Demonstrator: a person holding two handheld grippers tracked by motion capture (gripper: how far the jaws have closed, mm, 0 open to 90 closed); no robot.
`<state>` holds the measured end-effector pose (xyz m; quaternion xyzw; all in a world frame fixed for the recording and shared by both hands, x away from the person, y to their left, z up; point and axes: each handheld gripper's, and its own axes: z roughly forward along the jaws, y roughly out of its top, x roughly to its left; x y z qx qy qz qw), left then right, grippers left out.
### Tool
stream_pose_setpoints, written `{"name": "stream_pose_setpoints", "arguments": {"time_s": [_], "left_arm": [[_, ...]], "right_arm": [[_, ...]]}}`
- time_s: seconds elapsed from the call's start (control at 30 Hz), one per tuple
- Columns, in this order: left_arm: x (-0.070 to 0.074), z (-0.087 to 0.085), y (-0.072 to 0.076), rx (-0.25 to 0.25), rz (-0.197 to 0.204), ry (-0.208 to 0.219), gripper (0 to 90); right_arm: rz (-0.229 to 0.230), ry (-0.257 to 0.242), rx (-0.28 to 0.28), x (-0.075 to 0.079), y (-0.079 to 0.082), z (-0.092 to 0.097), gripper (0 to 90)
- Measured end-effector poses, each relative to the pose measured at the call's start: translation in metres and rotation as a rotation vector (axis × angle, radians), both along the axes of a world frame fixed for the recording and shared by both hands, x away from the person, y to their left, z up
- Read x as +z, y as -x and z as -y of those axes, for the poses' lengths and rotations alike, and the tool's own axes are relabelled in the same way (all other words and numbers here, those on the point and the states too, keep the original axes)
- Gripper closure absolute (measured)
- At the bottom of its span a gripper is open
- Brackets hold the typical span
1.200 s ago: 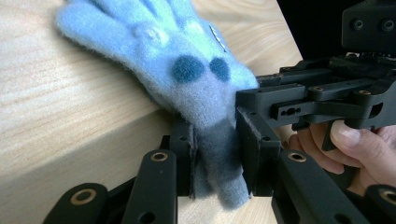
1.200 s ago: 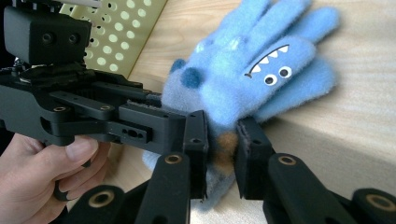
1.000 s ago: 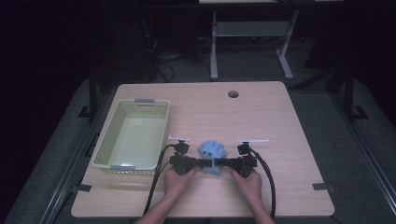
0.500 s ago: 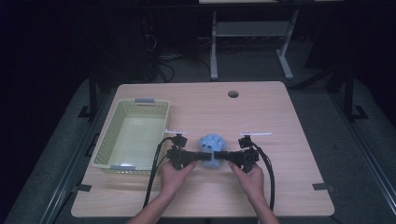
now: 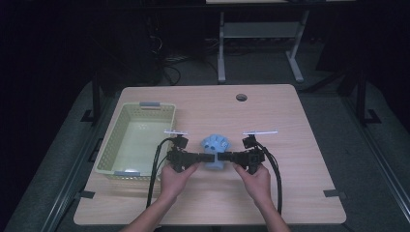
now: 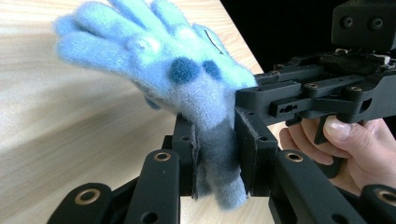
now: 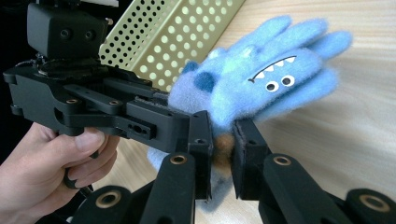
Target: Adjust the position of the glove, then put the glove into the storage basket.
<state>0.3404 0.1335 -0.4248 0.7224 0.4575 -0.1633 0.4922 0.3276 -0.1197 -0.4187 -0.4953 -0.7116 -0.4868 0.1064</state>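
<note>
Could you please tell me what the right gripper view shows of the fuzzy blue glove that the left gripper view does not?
The right gripper view shows the blue glove's monster face, with white teeth and two eyes, and the perforated green basket behind it. The left gripper view shows the glove's other side, with dark blue spots and no face, against the bare wooden table. In both, the view's own jaws are pinched on the glove's cuff end, the right gripper in one and the left gripper in the other, with the other gripper clamping alongside.
</note>
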Motion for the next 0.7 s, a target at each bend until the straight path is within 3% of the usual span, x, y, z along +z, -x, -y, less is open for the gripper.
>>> {"name": "stream_pose_setpoints", "arguments": {"time_s": [0.17,0.27,0.7], "left_arm": [[0.005,-0.005,0.0,0.002,0.01,-0.004,70.4],[0.007,-0.008,-0.001,-0.002,0.015,-0.002,70.4],[0.012,-0.016,-0.001,0.005,0.026,-0.011,70.2]], "right_arm": [[0.009,0.004,0.013,0.005,-0.002,-0.005,79.5],[0.017,0.032,0.022,0.011,-0.003,-0.01,79.4],[0.018,0.029,0.041,0.015,-0.007,-0.016,79.2]]}}
